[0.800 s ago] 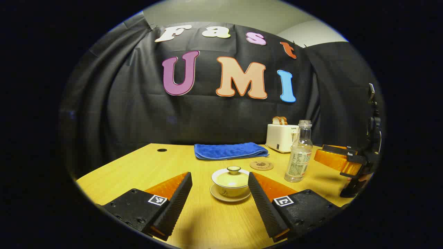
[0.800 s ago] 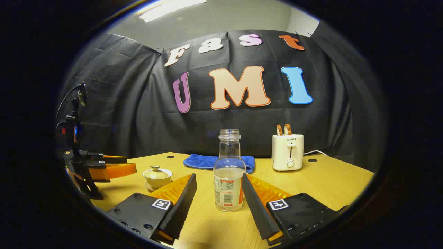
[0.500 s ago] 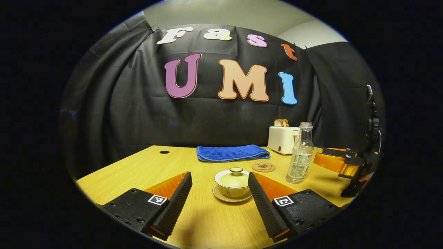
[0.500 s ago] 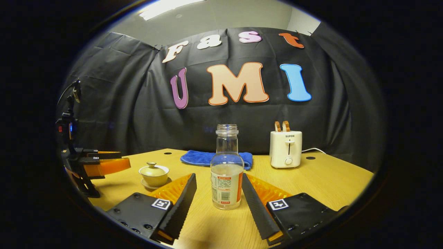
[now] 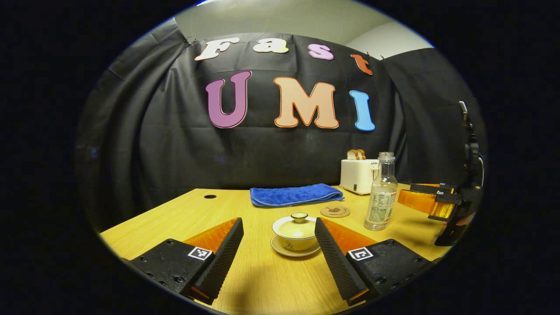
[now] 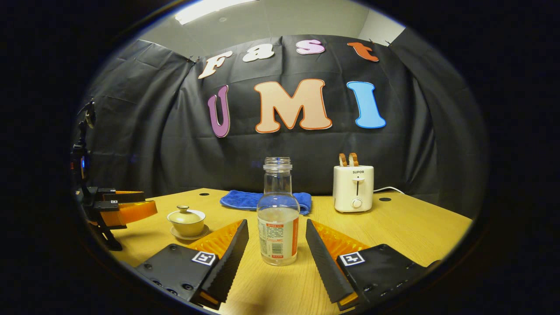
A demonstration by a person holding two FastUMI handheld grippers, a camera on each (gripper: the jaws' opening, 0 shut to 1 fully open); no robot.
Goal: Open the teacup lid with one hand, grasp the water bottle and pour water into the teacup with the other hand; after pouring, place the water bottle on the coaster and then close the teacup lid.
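Approach is the step in hand, as I judge it: nothing is gripped yet and the lid sits on the cup.

In the left gripper view the left tool (image 5: 278,245) hangs low over the near edge of the tabletop (image 5: 175,218), level and pointing toward the far edge, jaws spread wide with the teacup (image 5: 295,234) on its saucer between and just beyond the tips. Its lid (image 5: 299,217) calls for a rise over the knob and a narrow pinch.

Right of the cup, toward the far edge, lies the coaster (image 5: 334,211), bare.

In the right gripper view the right tool (image 6: 277,247) is likewise level and open, fingers flanking the uncapped water bottle (image 6: 277,214) without touching it. It needs a short advance, then a squeeze on the labelled body, gently, since the bottle is partly filled.
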